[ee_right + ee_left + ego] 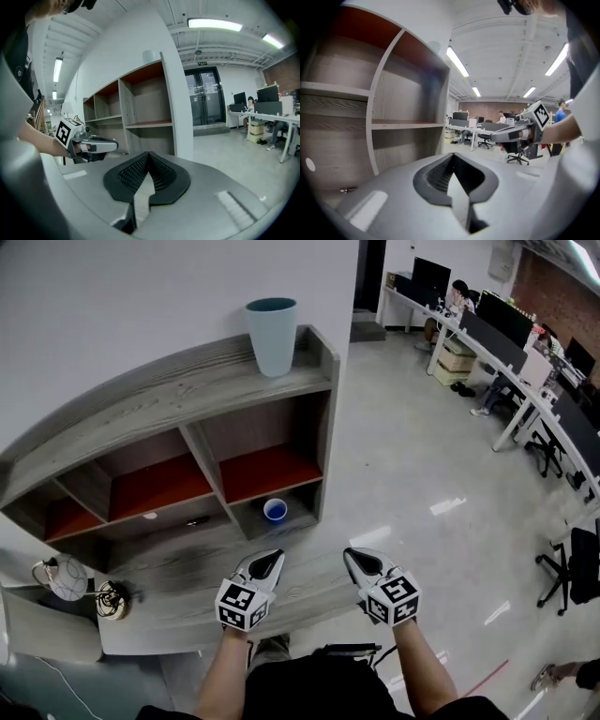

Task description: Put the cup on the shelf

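The small blue cup [275, 510] stands in the bottom right compartment of the grey wood shelf [187, 395], just beyond the left gripper [270, 561], whose fingers are clenched and empty. The right gripper [354, 561] is also clenched on nothing. A tall pale teal cup [272, 334] stands on top of the shelf, far beyond the fingers. Glossy grey floor [403, 456] runs to their right toward white office desks [506, 343].

A white wall [112, 306] meets a glossy pale floor [412, 474]. White desks [530, 401] with dark monitors [506, 320] run along a brick wall [567, 292]. Strip lights [214, 24] glow overhead.
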`<state>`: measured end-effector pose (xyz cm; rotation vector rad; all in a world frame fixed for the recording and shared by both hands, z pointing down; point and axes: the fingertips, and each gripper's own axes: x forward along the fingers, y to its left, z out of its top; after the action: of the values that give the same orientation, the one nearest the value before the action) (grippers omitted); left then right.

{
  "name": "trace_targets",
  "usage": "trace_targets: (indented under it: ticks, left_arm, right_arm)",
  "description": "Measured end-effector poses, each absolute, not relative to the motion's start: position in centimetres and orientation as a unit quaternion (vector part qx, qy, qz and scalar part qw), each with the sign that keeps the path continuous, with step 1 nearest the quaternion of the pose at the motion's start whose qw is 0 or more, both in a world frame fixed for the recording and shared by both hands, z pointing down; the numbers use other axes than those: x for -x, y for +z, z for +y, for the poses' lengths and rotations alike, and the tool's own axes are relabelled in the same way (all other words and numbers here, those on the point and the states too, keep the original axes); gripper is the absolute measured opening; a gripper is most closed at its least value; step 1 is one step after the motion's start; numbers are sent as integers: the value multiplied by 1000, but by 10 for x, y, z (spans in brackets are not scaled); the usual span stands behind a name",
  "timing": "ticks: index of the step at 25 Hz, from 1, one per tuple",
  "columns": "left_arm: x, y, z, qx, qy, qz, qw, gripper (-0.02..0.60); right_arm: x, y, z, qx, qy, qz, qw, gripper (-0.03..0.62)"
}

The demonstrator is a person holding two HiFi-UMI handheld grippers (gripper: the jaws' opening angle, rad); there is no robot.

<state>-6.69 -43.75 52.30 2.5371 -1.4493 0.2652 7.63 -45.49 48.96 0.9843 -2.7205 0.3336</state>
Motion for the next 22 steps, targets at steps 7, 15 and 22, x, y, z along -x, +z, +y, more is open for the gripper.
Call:
trace_targets:
  ticks: [7,15,22]
  left_arm:
    - [55,513,-406,-866,93,-481,100,0]
    - [45,520,-354,-865,109,-476,117,0]
    - [45,512,-339,-872,107,-463,113,0]
  right_arm:
    - [-76,486,-434,-325,104,-932,120,12]
    - [-83,501,-398,-318,124,-930,133,12]
    - [-83,502,-373,-333,136,-924,130,12]
